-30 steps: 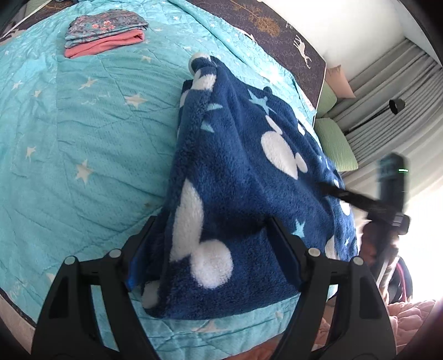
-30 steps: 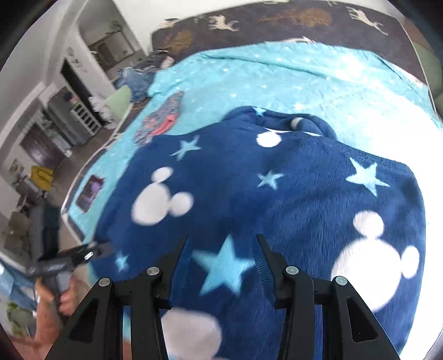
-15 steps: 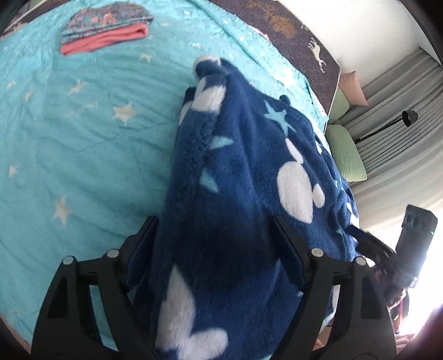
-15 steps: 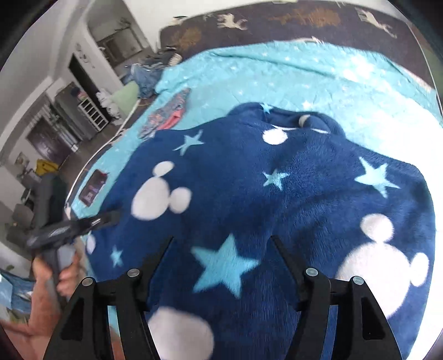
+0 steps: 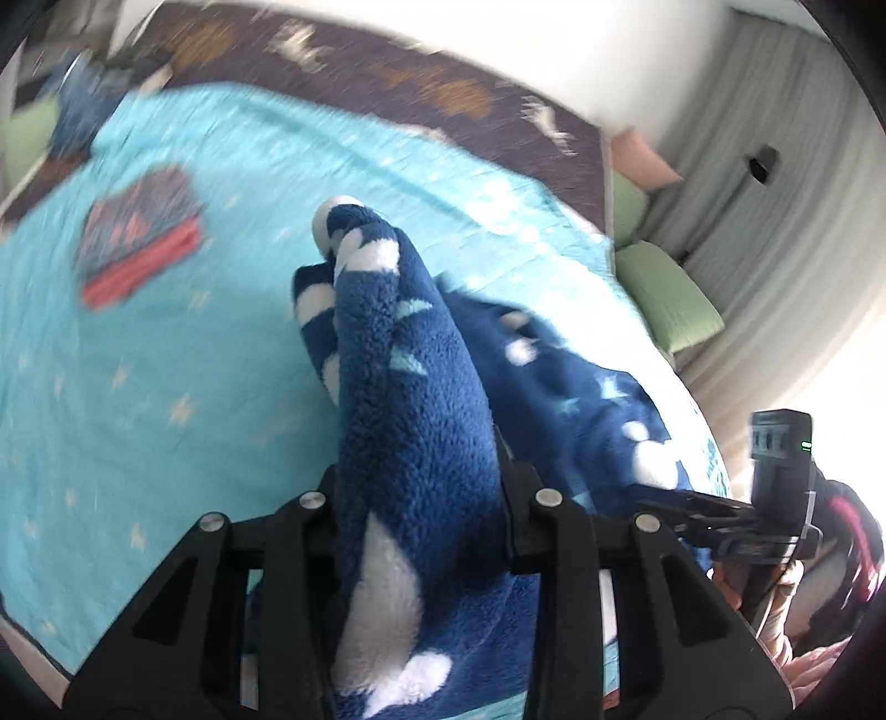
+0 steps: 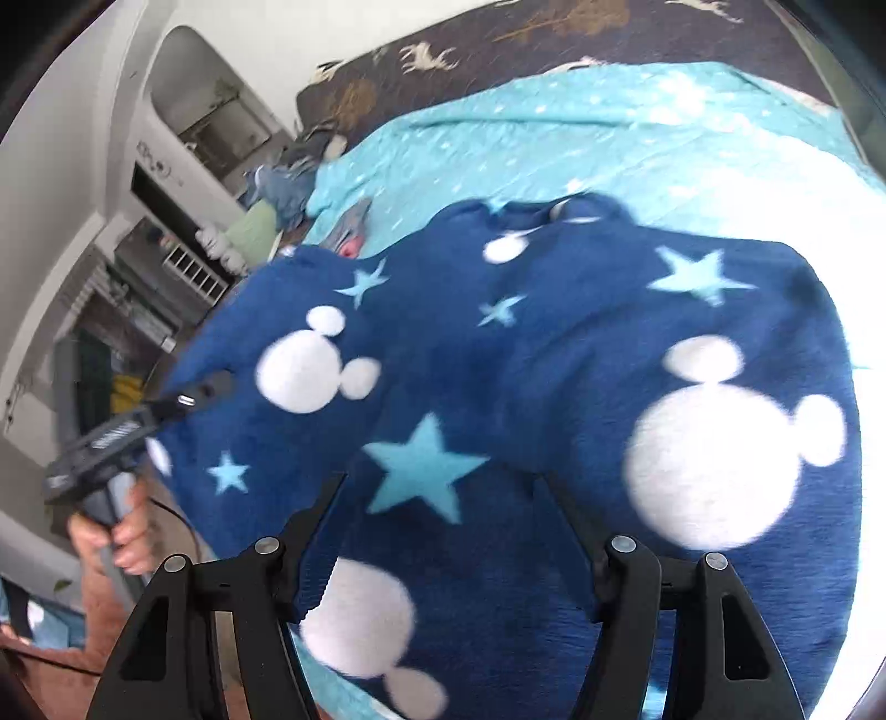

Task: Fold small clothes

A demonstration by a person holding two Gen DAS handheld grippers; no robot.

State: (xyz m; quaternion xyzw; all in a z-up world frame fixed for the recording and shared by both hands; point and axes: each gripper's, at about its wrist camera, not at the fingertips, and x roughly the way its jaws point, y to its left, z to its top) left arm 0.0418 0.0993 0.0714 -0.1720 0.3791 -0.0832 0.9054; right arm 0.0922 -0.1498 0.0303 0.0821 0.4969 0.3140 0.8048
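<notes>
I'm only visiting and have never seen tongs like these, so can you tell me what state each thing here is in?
Left tongs: shut on a bunched, lifted fold of the blue fleece.
Right tongs: spread wide over the fleece, gripping nothing.
Blue fleece garment: partly spread on the bed, one side raised.
Stacked clothes: folded, lying flat.
Turquoise bedspread: spread flat.

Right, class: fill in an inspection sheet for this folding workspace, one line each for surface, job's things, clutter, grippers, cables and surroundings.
Surface: bed with turquoise starred quilt.
Job's things: navy fleece garment spread on the quilt, one edge bunched and lifted; folded pile further back.
Clutter: clothes heap at the bed's far corner.
Grippers: left gripper shut on the garment's bunched edge; right gripper open over the garment.
Cables: nothing seen.
Surroundings: grey curtains, green cushions, dark headboard.
</notes>
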